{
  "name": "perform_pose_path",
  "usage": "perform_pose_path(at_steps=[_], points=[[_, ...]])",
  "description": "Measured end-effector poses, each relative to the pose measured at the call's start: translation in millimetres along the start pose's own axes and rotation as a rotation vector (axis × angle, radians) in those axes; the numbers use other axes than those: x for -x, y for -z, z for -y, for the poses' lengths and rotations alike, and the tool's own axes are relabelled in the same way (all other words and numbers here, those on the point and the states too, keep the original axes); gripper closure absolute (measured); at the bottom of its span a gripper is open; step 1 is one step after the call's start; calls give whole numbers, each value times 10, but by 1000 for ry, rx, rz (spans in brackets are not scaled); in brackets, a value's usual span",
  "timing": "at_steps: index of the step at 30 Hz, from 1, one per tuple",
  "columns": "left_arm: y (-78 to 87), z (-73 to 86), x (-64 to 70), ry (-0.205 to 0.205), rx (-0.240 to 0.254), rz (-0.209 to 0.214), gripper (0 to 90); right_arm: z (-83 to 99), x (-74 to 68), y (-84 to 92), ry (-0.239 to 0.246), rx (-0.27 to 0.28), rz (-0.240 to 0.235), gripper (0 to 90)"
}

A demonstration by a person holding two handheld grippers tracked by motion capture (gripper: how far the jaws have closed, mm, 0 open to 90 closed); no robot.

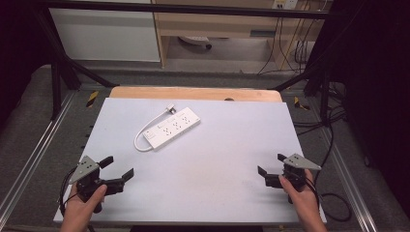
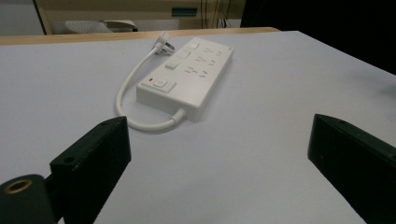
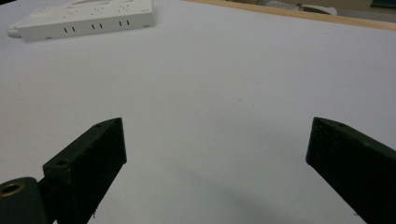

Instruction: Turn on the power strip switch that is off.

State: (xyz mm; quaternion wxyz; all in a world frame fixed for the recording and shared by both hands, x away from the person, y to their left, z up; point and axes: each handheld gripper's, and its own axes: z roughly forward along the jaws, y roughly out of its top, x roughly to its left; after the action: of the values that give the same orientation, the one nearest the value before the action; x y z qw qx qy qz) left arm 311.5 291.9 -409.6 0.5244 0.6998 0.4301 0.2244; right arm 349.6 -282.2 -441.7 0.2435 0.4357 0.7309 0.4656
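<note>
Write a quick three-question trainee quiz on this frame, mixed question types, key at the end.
1. True or false: the left gripper is clamped on the white plastic power strip.
2. Multiple choice: where does the power strip lie on the pale grey table top? A) near edge, between the hands; B) far half, left of centre; C) right edge, beside the right gripper.
3. Short answer: where does the strip's short white cable go?

Key
1. False. Its black fingers stand wide apart over bare table.
2. B.
3. It leaves the switch end, loops back alongside the strip, and ends in a plug lying on the table, unplugged.
</note>
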Motion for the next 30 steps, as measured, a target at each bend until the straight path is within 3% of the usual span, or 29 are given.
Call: perform_pose_path(at_steps=[18, 30], points=[[-9, -10, 35, -9, 18, 10, 61, -7, -37, -22, 10, 1, 5, 39], [-8, -36, 85, -24, 35, 41, 70, -13, -67, -36, 18, -3, 5, 35]])
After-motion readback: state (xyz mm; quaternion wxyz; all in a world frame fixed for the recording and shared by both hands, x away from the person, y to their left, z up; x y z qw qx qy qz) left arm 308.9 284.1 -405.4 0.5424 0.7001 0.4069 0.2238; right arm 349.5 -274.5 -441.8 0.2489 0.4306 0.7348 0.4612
